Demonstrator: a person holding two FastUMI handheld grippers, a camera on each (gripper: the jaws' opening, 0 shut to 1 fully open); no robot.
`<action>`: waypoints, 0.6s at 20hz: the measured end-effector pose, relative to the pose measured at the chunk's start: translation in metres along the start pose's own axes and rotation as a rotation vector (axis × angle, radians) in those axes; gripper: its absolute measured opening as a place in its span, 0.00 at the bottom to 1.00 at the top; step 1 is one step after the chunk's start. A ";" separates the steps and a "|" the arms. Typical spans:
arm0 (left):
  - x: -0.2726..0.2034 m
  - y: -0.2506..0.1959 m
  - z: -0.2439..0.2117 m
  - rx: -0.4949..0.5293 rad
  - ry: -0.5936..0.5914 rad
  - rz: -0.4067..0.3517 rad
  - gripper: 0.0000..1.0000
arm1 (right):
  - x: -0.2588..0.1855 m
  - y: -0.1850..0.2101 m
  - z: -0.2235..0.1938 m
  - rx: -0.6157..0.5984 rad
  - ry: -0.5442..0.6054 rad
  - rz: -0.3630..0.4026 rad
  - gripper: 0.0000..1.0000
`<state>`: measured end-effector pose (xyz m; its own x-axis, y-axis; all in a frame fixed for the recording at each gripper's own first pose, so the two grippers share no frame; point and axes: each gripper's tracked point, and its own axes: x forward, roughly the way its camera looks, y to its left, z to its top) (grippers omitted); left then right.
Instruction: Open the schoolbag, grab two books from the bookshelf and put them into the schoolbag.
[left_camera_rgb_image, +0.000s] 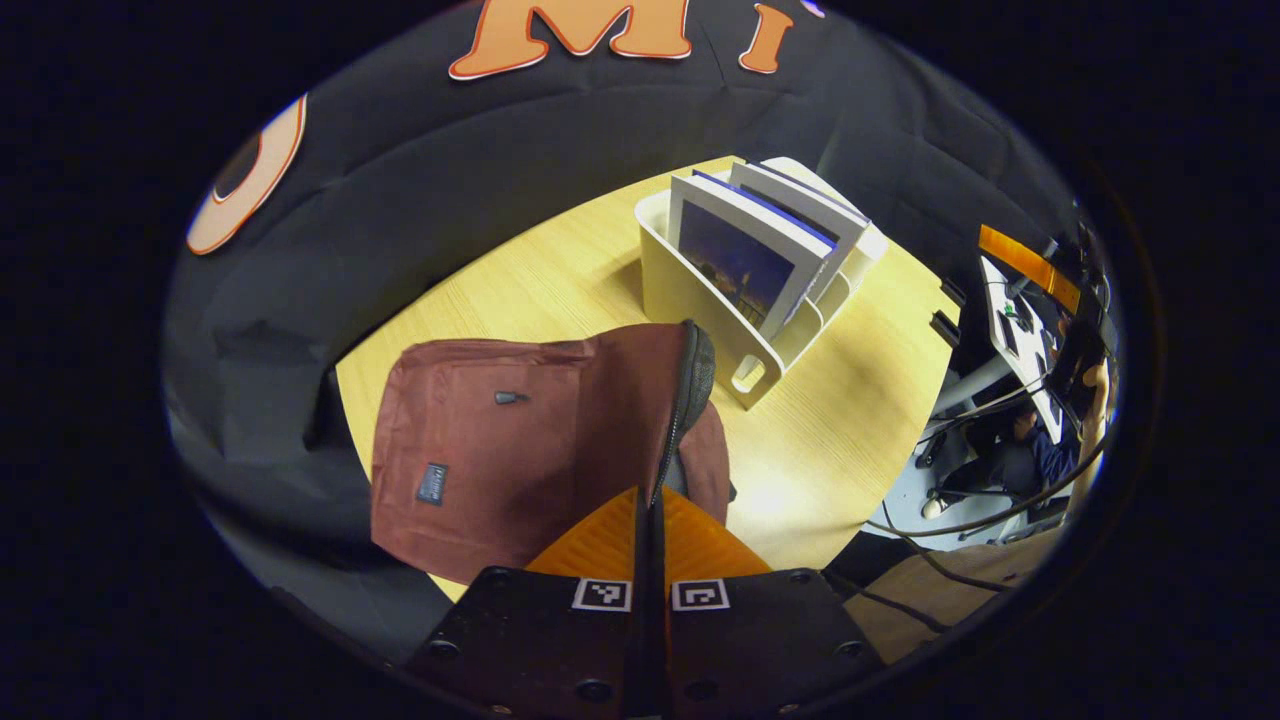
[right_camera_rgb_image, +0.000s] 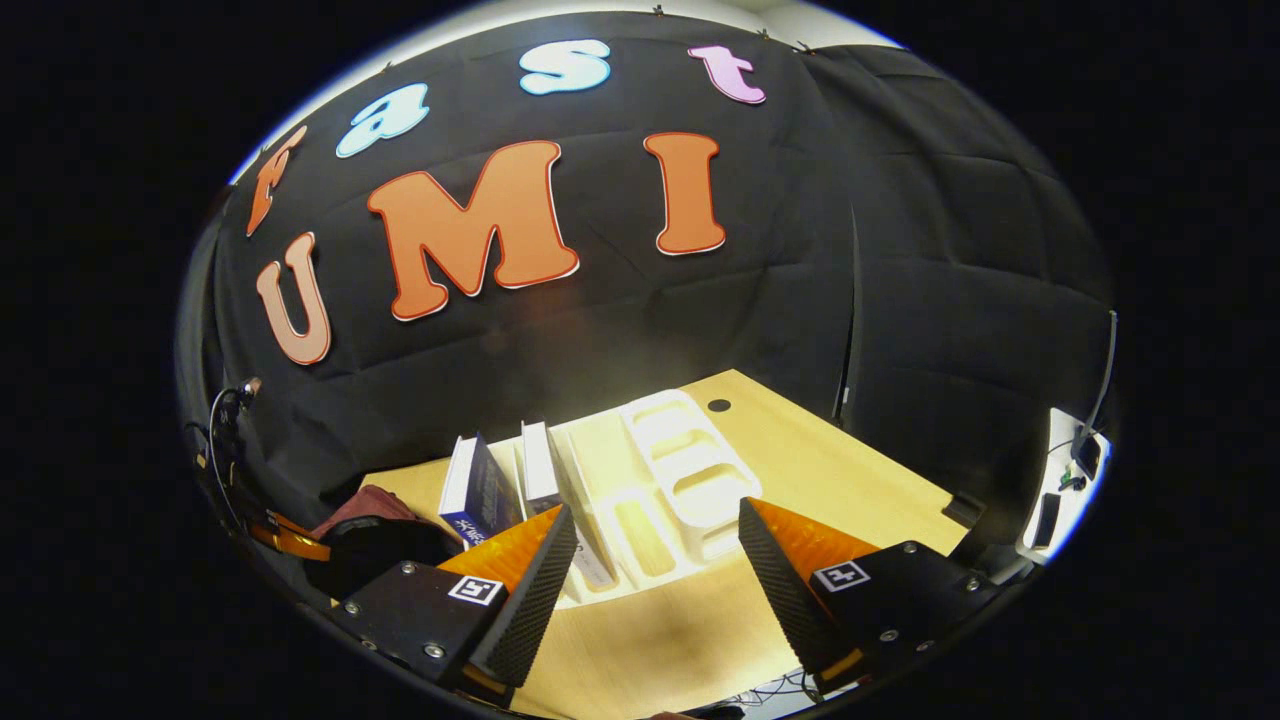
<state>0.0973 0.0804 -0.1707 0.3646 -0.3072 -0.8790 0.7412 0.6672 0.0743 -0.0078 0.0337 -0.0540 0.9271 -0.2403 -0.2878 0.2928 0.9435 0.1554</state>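
In the left gripper view, the left gripper sits at six o'clock with its two fingers pressed together on the black mesh strap of the maroon fabric schoolbag; the strap rises from between them toward twelve o'clock; the bag lies flat on the pale wooden table, spreading from the centre out to nine o'clock, with a small dark zip pull and a small dark label patch on its upper face. Just beside the bag, toward one o'clock, stands the cream plastic slotted bookshelf; two white-edged books with dark blue covers lean in its slots.

In the right gripper view, the right gripper hovers over the table with its fingers spread wide apart and nothing between them; the bookshelf lies ahead of the gap, toward twelve o'clock; the books stand at its ten o'clock end, just behind one finger; a corner of the schoolbag shows at nine o'clock.
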 end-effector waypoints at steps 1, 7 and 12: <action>-0.004 0.007 0.004 0.011 -0.002 0.003 0.01 | -0.003 0.007 0.001 0.001 0.005 0.003 0.97; -0.032 0.047 0.028 0.055 -0.038 0.040 0.01 | -0.004 0.042 0.023 -0.070 0.027 0.036 0.97; -0.030 0.060 0.020 0.043 -0.037 0.023 0.01 | 0.015 0.089 0.057 -0.199 0.064 0.111 0.97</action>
<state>0.1417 0.1160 -0.1301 0.4021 -0.3178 -0.8587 0.7556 0.6448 0.1151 0.0453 0.1009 0.0097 0.9324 -0.1240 -0.3395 0.1326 0.9912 0.0021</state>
